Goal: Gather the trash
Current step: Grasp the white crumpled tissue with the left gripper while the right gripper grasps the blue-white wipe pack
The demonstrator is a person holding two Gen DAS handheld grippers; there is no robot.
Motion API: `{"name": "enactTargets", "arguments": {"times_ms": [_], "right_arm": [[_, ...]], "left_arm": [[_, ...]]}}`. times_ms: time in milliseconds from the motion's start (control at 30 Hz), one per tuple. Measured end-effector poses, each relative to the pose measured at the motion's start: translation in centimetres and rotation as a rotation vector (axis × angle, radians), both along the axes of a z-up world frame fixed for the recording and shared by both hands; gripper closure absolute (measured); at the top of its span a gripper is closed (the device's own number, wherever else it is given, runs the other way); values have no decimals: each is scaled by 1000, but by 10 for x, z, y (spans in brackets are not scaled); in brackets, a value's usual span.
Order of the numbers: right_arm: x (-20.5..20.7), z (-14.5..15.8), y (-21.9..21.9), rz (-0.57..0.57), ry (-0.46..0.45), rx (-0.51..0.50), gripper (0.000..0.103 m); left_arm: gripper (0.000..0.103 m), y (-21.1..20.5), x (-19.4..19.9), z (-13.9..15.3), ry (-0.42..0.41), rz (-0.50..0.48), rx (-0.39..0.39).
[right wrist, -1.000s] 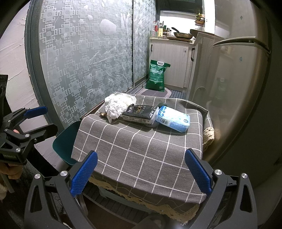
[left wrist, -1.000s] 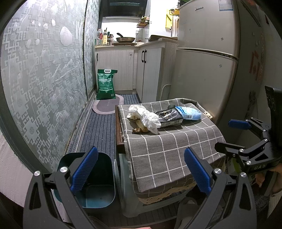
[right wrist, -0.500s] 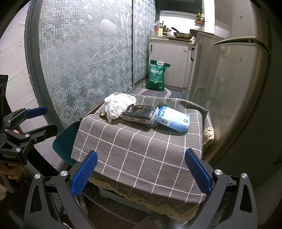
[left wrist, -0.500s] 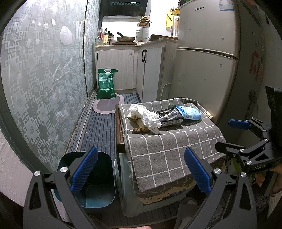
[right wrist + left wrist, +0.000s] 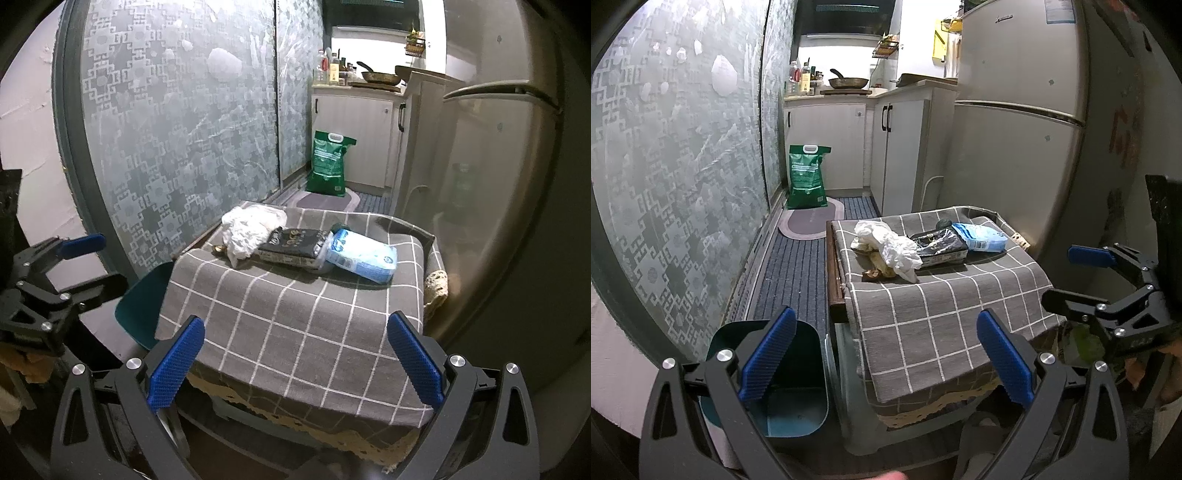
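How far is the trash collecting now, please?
Nothing looks done: the teal bin beside the table appears empty. Nothing is in hand: the left gripper and right gripper both hang with jaws wide apart, short of the trash. All is left: the white crumpled bag, black packet, blue packet and brown scraps lie on the checked cloth.

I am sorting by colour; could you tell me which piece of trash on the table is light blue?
The light blue packet, rightmost, beside the black packet.

Dim foreground, bright far kitchen light (fisheye bends edges), fridge (image 5: pixel 498 184) glare.
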State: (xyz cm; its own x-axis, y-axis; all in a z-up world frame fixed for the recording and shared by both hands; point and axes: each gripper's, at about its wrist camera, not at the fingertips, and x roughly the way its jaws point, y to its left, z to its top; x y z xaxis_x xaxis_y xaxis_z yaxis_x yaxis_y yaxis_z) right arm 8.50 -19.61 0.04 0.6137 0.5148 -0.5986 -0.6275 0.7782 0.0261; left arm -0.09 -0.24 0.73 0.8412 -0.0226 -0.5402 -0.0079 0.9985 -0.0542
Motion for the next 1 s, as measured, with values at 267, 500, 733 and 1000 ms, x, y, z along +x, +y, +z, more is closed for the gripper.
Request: {"name": "enactTargets", "arguments": {"times_ms": [267, 500, 733, 1000], "right_arm": [[0, 21, 5, 46, 2, 21, 8], [22, 22, -1, 34, 62, 61, 17], [54, 28, -1, 43, 81, 35, 22], [91, 19, 1, 42, 116, 19, 31]], "left_arm": [[16, 7, 11, 18, -18, -20, -33], [46, 14, 47, 25, 57, -45, -58], [54, 20, 92, 16, 154, -69, -68], [57, 13, 137, -7, 267, -100, -68]]}}
